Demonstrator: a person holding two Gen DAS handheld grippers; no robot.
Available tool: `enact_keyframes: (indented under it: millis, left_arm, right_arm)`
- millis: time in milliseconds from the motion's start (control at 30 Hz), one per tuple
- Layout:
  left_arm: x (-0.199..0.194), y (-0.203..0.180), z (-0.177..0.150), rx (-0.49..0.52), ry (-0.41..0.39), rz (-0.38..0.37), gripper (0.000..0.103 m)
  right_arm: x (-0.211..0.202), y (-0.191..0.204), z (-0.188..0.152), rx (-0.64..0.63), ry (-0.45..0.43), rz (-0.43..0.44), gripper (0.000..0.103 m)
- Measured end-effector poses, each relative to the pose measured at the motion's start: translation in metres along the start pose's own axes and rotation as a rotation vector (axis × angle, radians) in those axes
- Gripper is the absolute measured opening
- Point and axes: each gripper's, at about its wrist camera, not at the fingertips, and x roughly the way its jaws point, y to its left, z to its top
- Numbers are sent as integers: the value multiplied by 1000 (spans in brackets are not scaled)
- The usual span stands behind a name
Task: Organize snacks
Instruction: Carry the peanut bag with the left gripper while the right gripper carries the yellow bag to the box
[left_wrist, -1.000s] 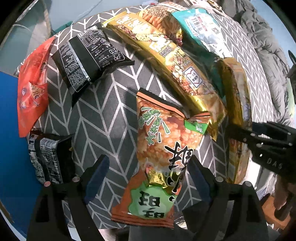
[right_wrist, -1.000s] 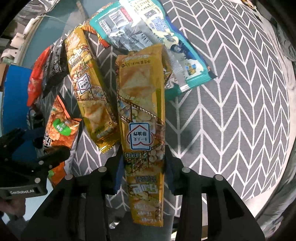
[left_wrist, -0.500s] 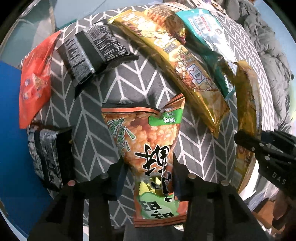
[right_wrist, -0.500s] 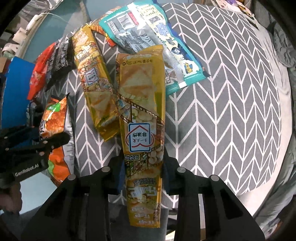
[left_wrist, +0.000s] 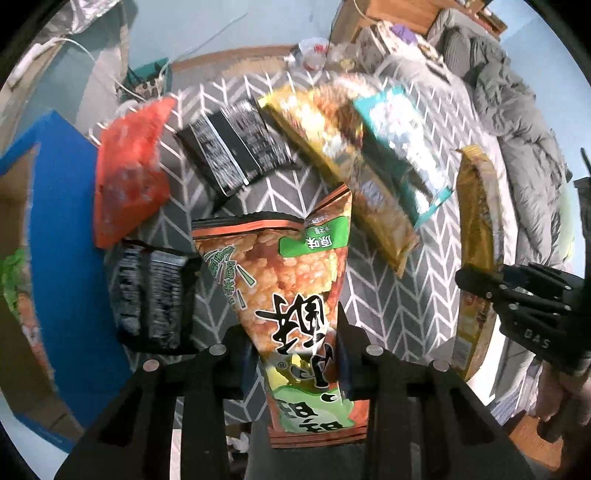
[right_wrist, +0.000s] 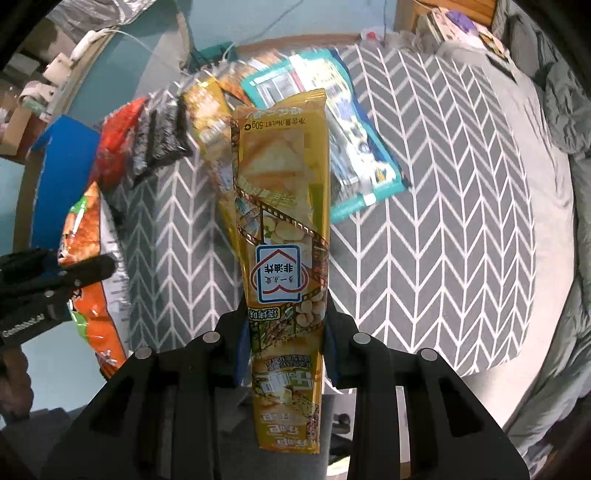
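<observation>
An orange rice-cracker bag (left_wrist: 280, 273) hangs above the chevron blanket (left_wrist: 388, 295). My left gripper (left_wrist: 297, 343) pinches its lower part, and its jaws are closing with the pads pressed into the bag. A long yellow snack bag (right_wrist: 280, 184) stands lifted in my right gripper (right_wrist: 286, 332), which is shut on its lower part. In the left wrist view the right gripper (left_wrist: 517, 295) shows at the right edge with the yellow bag (left_wrist: 476, 221). At the left edge of the right wrist view is the left gripper (right_wrist: 74, 273) with the orange bag (right_wrist: 88, 258).
On the blanket lie a red bag (left_wrist: 129, 177), two black bags (left_wrist: 236, 147) (left_wrist: 151, 295), a long gold bag (left_wrist: 332, 155) and a teal bag (left_wrist: 399, 147). A blue box (left_wrist: 55, 221) stands at the left. A grey duvet (left_wrist: 517, 129) lies at the right.
The left jaws, wide apart a second ago, have closed on the orange bag. Both grippers have risen, lifting their bags off the blanket, so the other snacks look smaller and farther.
</observation>
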Motion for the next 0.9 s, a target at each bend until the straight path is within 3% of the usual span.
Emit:
enact_keyframes:
  millis: [233, 900]
  left_arm:
    - [-45, 27, 3, -39, -77, -12, 35]
    - [-129, 109, -10, -221, -190, 39, 35]
  right_arm:
    - [-35, 20, 14, -55, -26, 22, 31]
    - [-62, 167, 65, -321, -43, 138, 31]
